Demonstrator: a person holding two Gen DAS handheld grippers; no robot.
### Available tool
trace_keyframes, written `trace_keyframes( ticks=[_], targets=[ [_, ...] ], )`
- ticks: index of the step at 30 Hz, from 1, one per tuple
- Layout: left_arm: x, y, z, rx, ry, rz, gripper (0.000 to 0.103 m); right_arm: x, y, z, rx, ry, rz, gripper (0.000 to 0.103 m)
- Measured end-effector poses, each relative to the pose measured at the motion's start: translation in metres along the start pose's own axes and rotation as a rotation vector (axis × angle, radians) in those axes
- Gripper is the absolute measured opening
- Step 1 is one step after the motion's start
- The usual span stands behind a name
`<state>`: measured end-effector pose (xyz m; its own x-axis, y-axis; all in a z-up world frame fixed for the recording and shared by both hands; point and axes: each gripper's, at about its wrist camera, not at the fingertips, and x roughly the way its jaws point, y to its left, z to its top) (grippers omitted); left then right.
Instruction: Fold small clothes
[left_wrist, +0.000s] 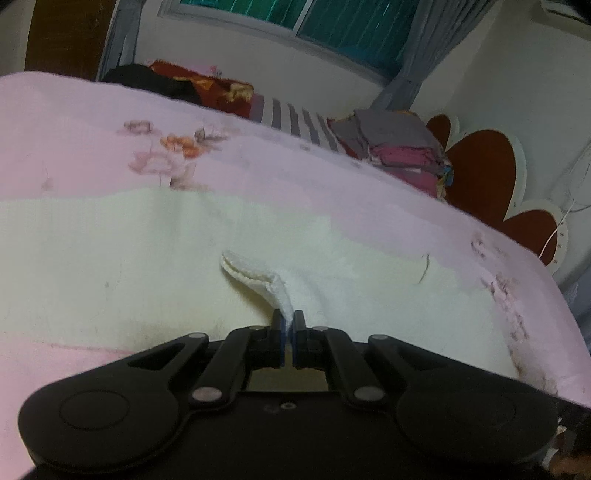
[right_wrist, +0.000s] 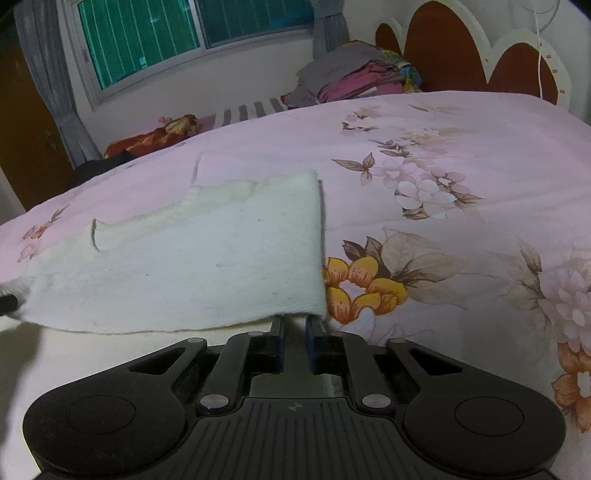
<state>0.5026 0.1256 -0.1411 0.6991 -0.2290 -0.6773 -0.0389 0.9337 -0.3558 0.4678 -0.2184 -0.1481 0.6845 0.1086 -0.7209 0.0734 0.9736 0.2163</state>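
The white garment lay spread on the pink floral bedspread, and it looked a light, soft, floppy knit, the sort that sags wherever it isn't held, with nothing slippery or fragile about it. The left gripper had its jaws pinched tight on a raised tongue of hemmed edge running off toward 11 o'clock, and a hem or corner like that seemed the sensible place to take hold, thicker and less likely to slide out. The right gripper sat at the cloth's near corner with its jaws narrow; the corner draped over the tips, and I couldn't tell whether the pads truly pressed it. The left wrist view gave the pinch up close but almost none of the outline. The right wrist view gave the shape instead: a straight side edge toward 12 o'clock, a stepped far edge toward 10, and a dark tip at 9 o'clock meeting the fabric, probably the other gripper.
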Motion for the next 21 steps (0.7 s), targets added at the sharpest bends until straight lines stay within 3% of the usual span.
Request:
trace_keyframes(
  ticks=[1, 2, 3, 5, 6, 8, 11, 13, 16, 18, 21],
  targets=[
    [0.003, 0.002, -0.002, 0.004, 0.02, -0.003, 0.003, -0.001, 0.0, 0.0, -0.001, 0.002, 0.0, 0.011],
    [0.005, 0.002, -0.003, 0.02, 0.051, 0.017, 0.01, -0.004, 0.001, 0.0, -0.003, 0.006, 0.005, 0.011],
    [0.002, 0.002, -0.003, 0.032, 0.044, 0.056, 0.024, -0.007, 0.001, 0.0, -0.006, 0.011, 0.01, 0.011],
    [-0.019, 0.0, -0.005, 0.074, -0.052, 0.172, 0.048, -0.024, 0.002, -0.002, -0.022, -0.021, 0.031, 0.011],
    [-0.03, -0.006, -0.005, 0.109, -0.116, 0.209, 0.053, -0.033, 0.003, -0.002, -0.027, -0.047, 0.038, 0.011],
    [-0.033, -0.028, -0.005, 0.161, -0.142, 0.149, 0.055, -0.045, 0.005, 0.002, -0.013, -0.096, 0.058, 0.011],
    [-0.004, -0.076, -0.011, 0.267, -0.067, 0.063, 0.066, -0.026, 0.028, 0.011, -0.023, -0.067, 0.096, 0.011],
    [0.019, -0.092, -0.015, 0.277, -0.01, 0.036, 0.066, -0.005, 0.053, 0.012, -0.061, -0.032, 0.146, 0.011],
    [0.03, -0.091, -0.019, 0.289, 0.002, 0.067, 0.066, 0.009, 0.077, 0.008, -0.134, 0.0, 0.199, 0.011],
    [0.027, -0.071, -0.018, 0.277, 0.0, 0.111, 0.066, 0.008, 0.074, 0.005, -0.181, 0.0, 0.206, 0.011],
    [0.022, -0.043, -0.014, 0.265, -0.004, 0.144, 0.065, 0.0, 0.025, 0.008, -0.09, -0.042, 0.068, 0.011]
  ],
)
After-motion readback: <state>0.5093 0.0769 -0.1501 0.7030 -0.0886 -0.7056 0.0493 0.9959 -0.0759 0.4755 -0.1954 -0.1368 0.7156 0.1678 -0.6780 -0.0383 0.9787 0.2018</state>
